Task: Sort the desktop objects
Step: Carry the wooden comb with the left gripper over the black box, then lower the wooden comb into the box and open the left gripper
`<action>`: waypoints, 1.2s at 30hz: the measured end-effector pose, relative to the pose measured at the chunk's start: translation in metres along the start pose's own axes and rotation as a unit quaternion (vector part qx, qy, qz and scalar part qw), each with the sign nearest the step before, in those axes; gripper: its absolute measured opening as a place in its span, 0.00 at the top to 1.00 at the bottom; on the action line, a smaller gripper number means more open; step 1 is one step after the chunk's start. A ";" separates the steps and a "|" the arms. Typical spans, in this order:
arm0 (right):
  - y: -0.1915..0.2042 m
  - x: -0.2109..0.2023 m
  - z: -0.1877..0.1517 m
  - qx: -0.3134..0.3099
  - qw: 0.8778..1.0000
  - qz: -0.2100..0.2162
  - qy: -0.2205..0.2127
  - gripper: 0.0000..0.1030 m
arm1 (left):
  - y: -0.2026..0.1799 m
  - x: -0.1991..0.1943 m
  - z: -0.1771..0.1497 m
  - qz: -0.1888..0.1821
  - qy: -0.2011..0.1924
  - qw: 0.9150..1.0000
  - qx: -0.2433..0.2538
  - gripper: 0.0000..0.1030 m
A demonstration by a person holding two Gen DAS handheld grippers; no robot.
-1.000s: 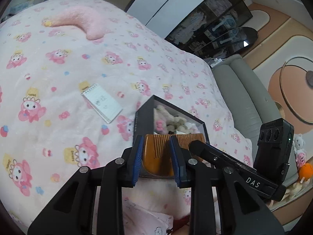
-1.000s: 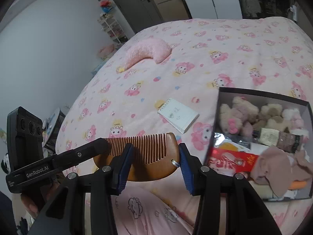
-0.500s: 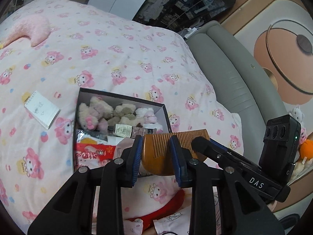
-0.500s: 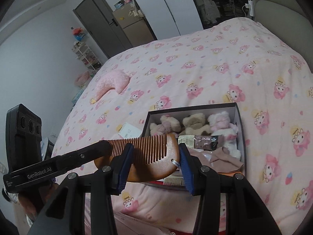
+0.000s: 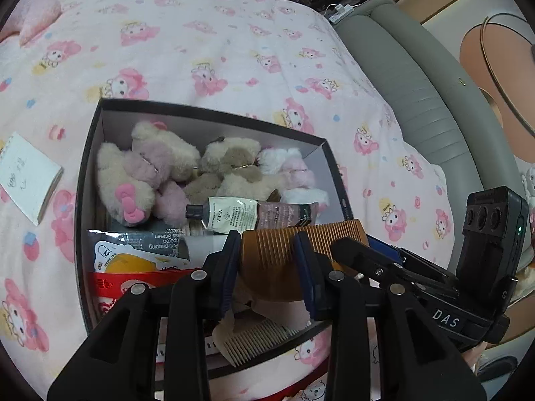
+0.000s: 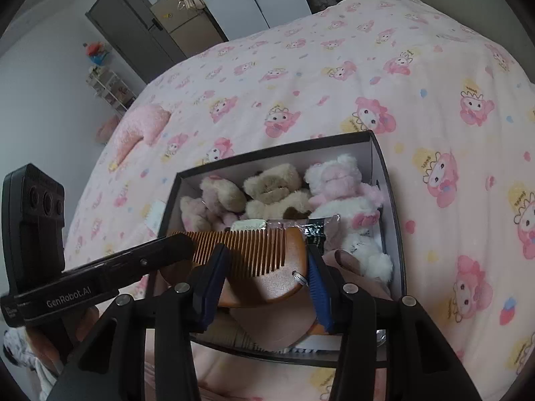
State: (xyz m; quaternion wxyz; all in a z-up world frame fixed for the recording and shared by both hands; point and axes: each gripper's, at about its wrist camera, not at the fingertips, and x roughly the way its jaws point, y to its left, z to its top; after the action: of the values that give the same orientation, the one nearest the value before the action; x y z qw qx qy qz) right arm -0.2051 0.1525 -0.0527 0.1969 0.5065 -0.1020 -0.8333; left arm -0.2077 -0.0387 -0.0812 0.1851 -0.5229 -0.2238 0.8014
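Note:
A brown wooden comb [image 5: 277, 260] is held over an open black box [image 5: 87, 153]. My left gripper [image 5: 269, 274] is shut on one end of the comb. My right gripper [image 6: 264, 284] is shut on the other end, at the comb's handle [image 6: 264, 264]. The box [image 6: 384, 167] holds plush toys [image 5: 143, 173], a cream tube [image 5: 247, 215], packets [image 5: 133, 250], a pale comb [image 5: 247, 341] and a pink cloth [image 6: 267, 320]. The comb hovers over the box's near half.
The box lies on a bed with a pink cartoon-print blanket [image 5: 217, 43]. A small white notepad [image 5: 26, 177] lies left of the box. A pink cushion [image 6: 140, 130] sits further away. A grey padded headboard [image 5: 418, 77] runs along the bed's right side.
Both grippers have carried the comb from beside the notepad over to the box and lowered it closer to the contents. The grip on the comb is unchanged.

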 end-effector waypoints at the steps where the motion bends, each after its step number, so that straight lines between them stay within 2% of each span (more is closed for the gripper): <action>1: -0.003 0.007 -0.001 0.004 1.000 -0.004 0.008 0.58 | 0.003 0.007 -0.002 0.003 0.000 1.000 -0.002 0.67; 3: -0.009 0.019 -0.002 0.014 1.000 -0.007 0.018 0.58 | 0.005 0.020 -0.005 0.008 0.012 1.000 0.004 0.67; 7: -0.027 0.046 -0.003 0.031 0.998 -0.021 0.054 0.58 | 0.003 0.036 -0.006 0.042 0.028 0.999 0.021 0.69; 9: -0.032 0.053 -0.004 0.036 0.997 -0.021 0.064 0.58 | -0.003 0.035 -0.008 0.069 0.014 0.996 0.056 0.69; 11: -0.030 0.048 -0.005 0.025 0.998 -0.037 0.050 0.58 | -0.002 0.024 -0.013 0.098 -0.017 0.992 0.075 0.69; 13: -0.029 0.036 -0.008 0.014 0.998 -0.066 0.019 0.58 | 0.011 0.013 -0.014 0.074 -0.030 0.996 0.051 0.69; 15: -0.031 0.023 -0.011 0.008 0.997 -0.076 -0.005 0.58 | 0.018 0.010 -0.009 0.036 -0.025 0.998 0.035 0.70; 18: -0.036 0.018 -0.012 0.015 0.998 -0.062 -0.005 0.59 | 0.012 0.014 -0.010 0.055 -0.023 0.997 0.045 0.72; 21: -0.031 0.030 -0.014 -0.006 0.997 -0.081 0.020 0.59 | 0.009 0.029 -0.013 0.057 -0.001 0.998 0.038 0.73; 23: -0.026 0.032 -0.014 -0.018 0.994 -0.103 0.017 0.59 | 0.003 0.038 -0.014 0.041 0.009 0.999 0.035 0.73; 25: -0.025 0.029 -0.013 -0.020 0.992 -0.124 0.009 0.59 | -0.008 0.040 -0.016 0.027 0.019 0.998 0.060 0.73; 27: -0.025 0.026 -0.013 -0.023 0.991 -0.132 0.001 0.59 | -0.012 0.032 -0.016 0.032 -0.006 0.998 0.061 0.73; 29: -0.023 0.023 -0.013 -0.030 0.989 -0.142 -0.007 0.59 | -0.007 0.026 -0.015 0.042 -0.024 0.998 0.041 0.73; 31: -0.022 0.022 -0.013 -0.038 0.987 -0.158 -0.013 0.59 | 0.001 0.028 -0.017 0.048 -0.019 0.998 0.029 0.73; 36: -0.024 0.021 -0.010 -0.028 0.987 -0.156 -0.014 0.59 | 0.003 0.036 -0.028 0.003 0.010 0.999 0.045 0.73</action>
State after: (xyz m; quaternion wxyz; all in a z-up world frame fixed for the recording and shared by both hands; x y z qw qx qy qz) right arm -0.2103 0.1655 -0.0832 0.0767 0.4986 -0.0008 -0.8634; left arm -0.1956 -0.0176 -0.1200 0.2079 -0.5230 -0.1841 0.8058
